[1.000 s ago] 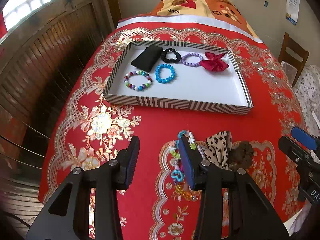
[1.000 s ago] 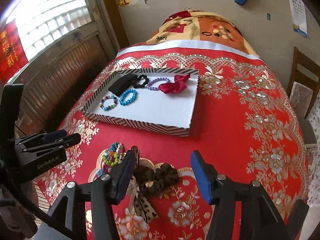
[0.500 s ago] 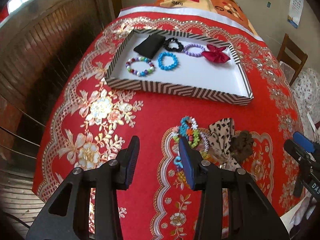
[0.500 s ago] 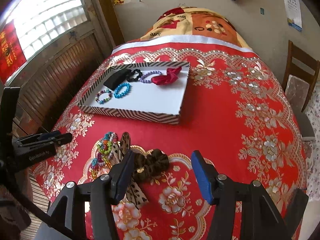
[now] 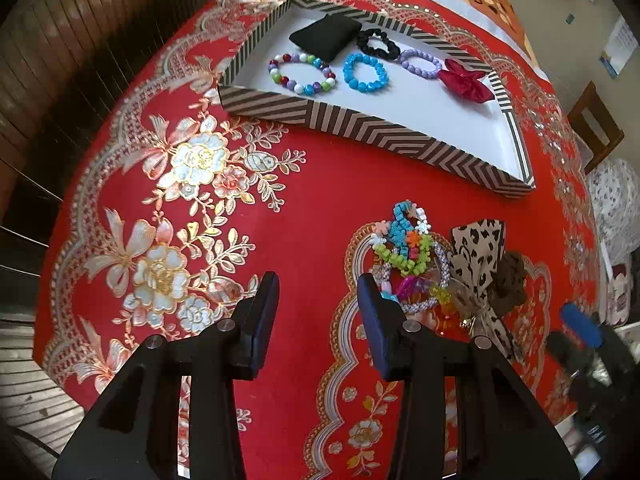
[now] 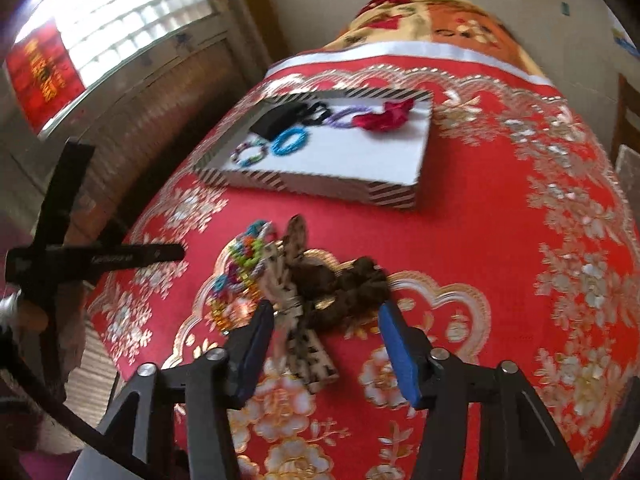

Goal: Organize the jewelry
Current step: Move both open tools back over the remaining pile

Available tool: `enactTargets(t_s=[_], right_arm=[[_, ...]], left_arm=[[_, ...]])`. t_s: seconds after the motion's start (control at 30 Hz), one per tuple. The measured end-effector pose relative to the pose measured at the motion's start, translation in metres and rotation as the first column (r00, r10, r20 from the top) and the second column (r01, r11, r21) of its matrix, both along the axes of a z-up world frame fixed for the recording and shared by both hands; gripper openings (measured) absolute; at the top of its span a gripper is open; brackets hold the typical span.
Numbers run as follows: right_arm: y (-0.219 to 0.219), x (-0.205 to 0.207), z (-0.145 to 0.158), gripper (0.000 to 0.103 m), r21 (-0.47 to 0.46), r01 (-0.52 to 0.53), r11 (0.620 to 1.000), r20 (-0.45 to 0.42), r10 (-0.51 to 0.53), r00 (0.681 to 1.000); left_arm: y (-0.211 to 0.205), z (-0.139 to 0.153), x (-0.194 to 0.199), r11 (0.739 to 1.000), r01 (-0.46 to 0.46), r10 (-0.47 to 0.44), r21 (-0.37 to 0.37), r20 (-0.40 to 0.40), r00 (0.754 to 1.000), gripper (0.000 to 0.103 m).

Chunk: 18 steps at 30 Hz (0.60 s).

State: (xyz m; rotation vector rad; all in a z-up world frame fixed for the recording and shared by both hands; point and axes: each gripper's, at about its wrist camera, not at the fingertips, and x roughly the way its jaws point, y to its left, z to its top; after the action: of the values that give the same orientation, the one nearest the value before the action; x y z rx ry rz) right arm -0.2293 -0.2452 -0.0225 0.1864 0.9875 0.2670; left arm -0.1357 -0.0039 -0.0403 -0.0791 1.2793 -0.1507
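Observation:
A striped tray [image 5: 360,124] on the red cloth holds a black pouch [image 5: 324,36], a multicolour bead bracelet [image 5: 302,74], a blue bracelet [image 5: 366,74], a black scrunchie [image 5: 378,42], a purple bracelet [image 5: 422,64] and a red bow [image 5: 464,84]. Nearer lies a heap: colourful bracelets [image 5: 404,248], a leopard bow [image 5: 478,252] and a brown scrunchie [image 5: 510,280]. My left gripper [image 5: 318,280] hangs open over bare cloth just left of the heap. The jaws of my right gripper [image 6: 326,308] are closing around the brown scrunchie [image 6: 344,288] and leopard bow [image 6: 288,280]; the pads do not press on them.
The table drops off at its left and near edges, with a wood-panelled wall [image 5: 80,40] beyond. A wooden chair [image 5: 596,128] stands at the right. A folded blanket [image 6: 432,20] lies behind the tray [image 6: 304,184]. Bare red cloth [image 6: 500,220] stretches right of the tray.
Both grippers have sunk toward the cloth and tipped further down. The heap now lies closer to both. The right gripper's jaws have narrowed a little around the scrunchie.

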Motion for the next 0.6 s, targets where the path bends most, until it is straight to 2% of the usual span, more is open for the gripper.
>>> enactTargets(t_s=[0.1,0.37,0.6], right_arm=[[0.006,0.003,-0.009,0.051,0.003,-0.008,1.0,-0.022,0.008,1.0],[-0.003,0.012,-0.014,0.051,0.0,0.037,0.999,-0.032,-0.037,0.999],[-0.025,0.026,-0.032,0.05,-0.014,0.109,0.994,-0.079,-0.109,0.991]], left_arm=[[-0.003,-0.004,0.009,0.999,-0.01,0.009,-0.04,-0.03,1.0,0.04],[-0.03,-0.015,0.045,0.996,-0.002,-0.005,-0.088,-0.081,0.997,0.04],[-0.048,-0.026,0.065,0.998,0.021,-0.026,-0.053,-0.094,0.995,0.04]])
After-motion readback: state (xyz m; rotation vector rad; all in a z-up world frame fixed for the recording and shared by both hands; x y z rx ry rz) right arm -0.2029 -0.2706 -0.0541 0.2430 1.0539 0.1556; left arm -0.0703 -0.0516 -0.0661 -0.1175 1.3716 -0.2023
